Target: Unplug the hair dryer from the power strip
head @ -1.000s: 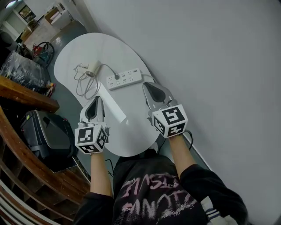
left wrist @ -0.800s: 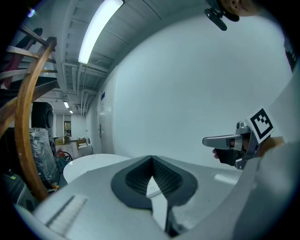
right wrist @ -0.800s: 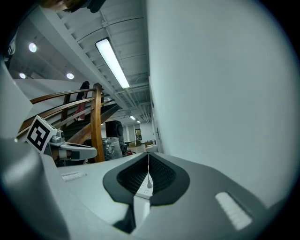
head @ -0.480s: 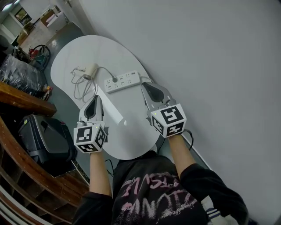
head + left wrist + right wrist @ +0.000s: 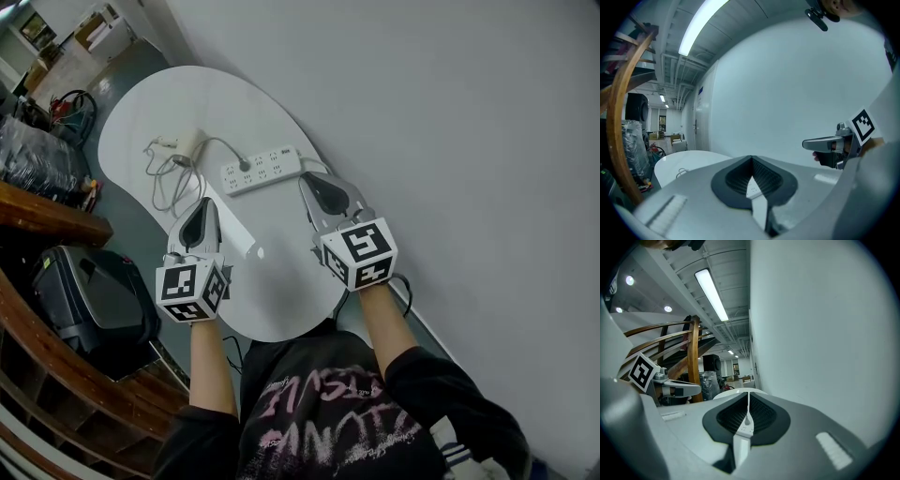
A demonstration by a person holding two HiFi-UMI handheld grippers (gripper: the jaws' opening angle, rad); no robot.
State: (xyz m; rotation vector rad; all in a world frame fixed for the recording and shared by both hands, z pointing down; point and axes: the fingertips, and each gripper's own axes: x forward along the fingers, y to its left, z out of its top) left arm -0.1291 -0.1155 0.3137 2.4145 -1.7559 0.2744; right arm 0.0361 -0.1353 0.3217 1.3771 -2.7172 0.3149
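Observation:
A white power strip (image 5: pixel 260 170) lies across the far part of the white oval table (image 5: pixel 281 300). A grey plug (image 5: pixel 246 165) sits in its left end. From the plug a cord runs left to a small white hair dryer (image 5: pixel 188 144) among loops of cable. My left gripper (image 5: pixel 201 204) hovers over the table's left side, short of the strip, shut and holding nothing. My right gripper (image 5: pixel 312 180) is just right of the strip's right end, also shut and holding nothing. In the right gripper view the strip (image 5: pixel 744 426) shows as a sliver in the slit between the jaws.
A grey wall (image 5: pixel 450 141) runs along the table's right side. A black case (image 5: pixel 94 291) and a curved wooden rail (image 5: pixel 52 214) stand left of the table. Red cables (image 5: pixel 70 103) lie on the floor far left. A bright streak (image 5: pixel 234 230) crosses the tabletop.
Both grippers keep nearly the same place and stay shut. The head view has shifted a little, so the strip and the dryer sit slightly further left in the frame.

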